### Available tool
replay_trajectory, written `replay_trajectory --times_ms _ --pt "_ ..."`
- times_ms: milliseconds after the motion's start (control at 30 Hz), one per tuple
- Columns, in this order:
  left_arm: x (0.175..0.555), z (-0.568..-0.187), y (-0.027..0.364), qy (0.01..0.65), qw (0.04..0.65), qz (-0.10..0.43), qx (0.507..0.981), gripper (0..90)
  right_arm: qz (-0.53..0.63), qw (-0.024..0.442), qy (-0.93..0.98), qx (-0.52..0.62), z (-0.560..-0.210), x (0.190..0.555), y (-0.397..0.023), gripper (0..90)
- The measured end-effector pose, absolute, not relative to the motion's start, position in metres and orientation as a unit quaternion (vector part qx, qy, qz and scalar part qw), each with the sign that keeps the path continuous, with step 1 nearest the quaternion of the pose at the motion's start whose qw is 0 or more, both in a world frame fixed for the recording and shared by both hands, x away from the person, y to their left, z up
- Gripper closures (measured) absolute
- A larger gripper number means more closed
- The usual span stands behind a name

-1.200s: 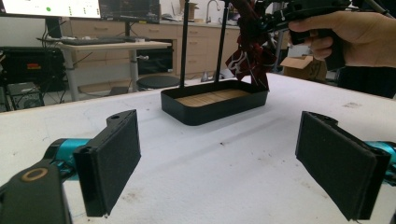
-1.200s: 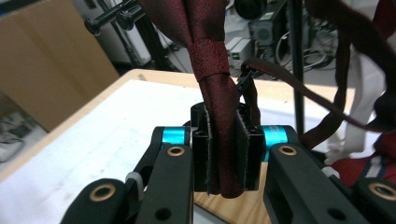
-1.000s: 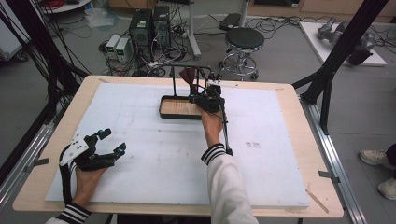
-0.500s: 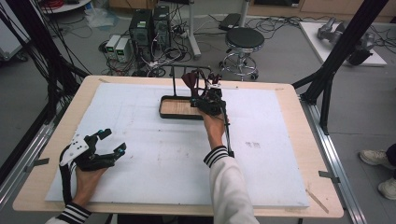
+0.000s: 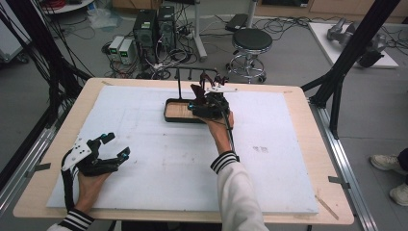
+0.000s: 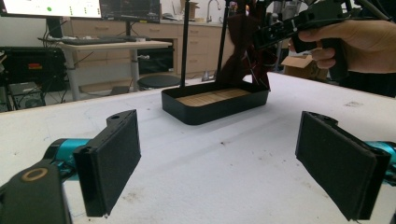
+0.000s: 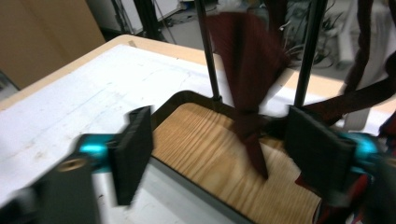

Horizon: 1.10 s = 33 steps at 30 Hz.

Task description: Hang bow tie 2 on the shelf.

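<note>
A black tray with a wooden floor and a thin black rack stands at the table's far middle. A dark red cloth hangs from the rack. In the right gripper view the cloth dangles down to the wooden floor. My right gripper is at the tray and its jaws have just been opening. The cloth hangs loose between them, clear of both pads. My left gripper rests open on the white mat at the near left, its pads wide apart with nothing between them.
A white mat covers most of the wooden table. Beyond the far edge stand a round stool and computer boxes among cables. Black frame legs rise at the right.
The right gripper's jaws have gone from shut on the dark red cloth to open, and the cloth now hangs free from the rack. The left gripper has not moved.
</note>
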<state>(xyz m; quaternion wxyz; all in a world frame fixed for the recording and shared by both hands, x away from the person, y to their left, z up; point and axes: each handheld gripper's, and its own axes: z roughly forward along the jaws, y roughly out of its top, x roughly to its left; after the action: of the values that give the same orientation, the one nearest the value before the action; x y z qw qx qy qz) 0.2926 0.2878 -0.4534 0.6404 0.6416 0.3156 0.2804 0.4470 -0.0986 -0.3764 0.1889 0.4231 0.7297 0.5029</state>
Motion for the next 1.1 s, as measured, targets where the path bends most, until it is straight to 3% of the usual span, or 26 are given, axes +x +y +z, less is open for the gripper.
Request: replay_trajectory --times_ms 67,433,733,1100 --pt "0.293 -0.453 0.288 0.316 0.64 0.281 0.642 14.3 0.504 0.191 0.732 0.416 -0.375 0.445 -0.099 11.7" --pt "0.292 -0.453 0.288 0.313 0.64 0.28 0.643 14.3 0.523 0.208 0.734 0.381 -0.356 0.427 -0.11 10.1" --pt "0.292 -0.453 0.287 0.312 0.641 0.282 0.643 14.3 0.557 0.242 0.718 0.34 -0.343 0.377 -0.144 10.1" --pt "0.292 -0.453 0.287 0.31 0.641 0.282 0.643 14.2 0.563 0.291 0.689 0.351 -0.364 0.321 -0.206 10.1"
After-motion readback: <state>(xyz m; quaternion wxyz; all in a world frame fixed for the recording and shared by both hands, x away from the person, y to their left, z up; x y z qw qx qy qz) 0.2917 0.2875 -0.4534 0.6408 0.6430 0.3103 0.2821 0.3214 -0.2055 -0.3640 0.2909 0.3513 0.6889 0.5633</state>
